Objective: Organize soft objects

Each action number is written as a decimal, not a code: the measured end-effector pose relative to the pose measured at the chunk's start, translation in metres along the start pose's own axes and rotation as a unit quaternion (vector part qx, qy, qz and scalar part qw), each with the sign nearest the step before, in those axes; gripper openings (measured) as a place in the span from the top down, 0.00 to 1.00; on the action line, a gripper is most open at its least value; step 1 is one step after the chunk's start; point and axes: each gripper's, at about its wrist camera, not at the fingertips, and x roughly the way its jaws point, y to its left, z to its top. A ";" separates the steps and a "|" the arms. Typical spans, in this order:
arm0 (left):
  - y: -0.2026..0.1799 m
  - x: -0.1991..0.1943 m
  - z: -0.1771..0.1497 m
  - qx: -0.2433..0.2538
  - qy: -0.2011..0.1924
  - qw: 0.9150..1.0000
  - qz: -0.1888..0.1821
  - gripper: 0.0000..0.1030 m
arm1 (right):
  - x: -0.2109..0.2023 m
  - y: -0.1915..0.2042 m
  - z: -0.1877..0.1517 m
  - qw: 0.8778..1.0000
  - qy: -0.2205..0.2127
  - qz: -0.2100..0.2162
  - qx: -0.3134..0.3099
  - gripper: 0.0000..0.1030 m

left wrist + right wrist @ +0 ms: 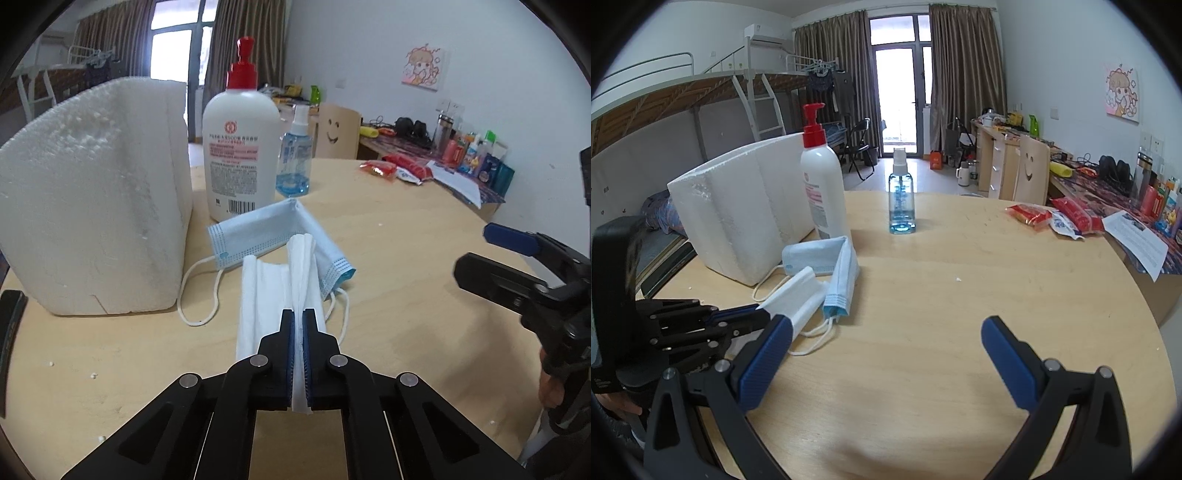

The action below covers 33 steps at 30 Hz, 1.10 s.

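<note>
left gripper (pixel 298 314) — clamped on white mask (pixel 266 295)

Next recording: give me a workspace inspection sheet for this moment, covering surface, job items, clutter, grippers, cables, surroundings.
Surface: round wooden table, a few white crumbs on it.
Job's things: white mask pinched along a fold; blue mask folded, lying against it by the foam box.
Clutter: lotion pump bottle, blue spray bottle, red snack packets, printed sheet.
Grippers: left gripper shut on the white mask; right gripper open, holding nothing.
Cables: nothing seen on the table.
Surroundings: bunk bed, curtained glass door, cluttered desk.
</note>
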 end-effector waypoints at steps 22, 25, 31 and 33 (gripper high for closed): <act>0.025 -0.045 -0.028 -0.008 -0.002 1.000 0.022 0.96 | -0.007 0.034 0.005 1.000 -0.006 0.019 -0.022 0.00; 0.025 -0.040 -0.030 -0.012 0.005 1.000 0.017 0.96 | -0.001 0.034 0.007 1.000 0.000 0.019 -0.024 0.00; 0.026 -0.027 -0.031 -0.009 0.026 0.999 0.024 0.96 | 0.015 0.032 0.014 0.999 0.014 0.021 -0.027 0.00; 0.024 -0.025 -0.031 -0.004 0.029 0.999 0.024 0.93 | 0.019 0.032 0.015 0.999 0.019 0.022 -0.031 0.00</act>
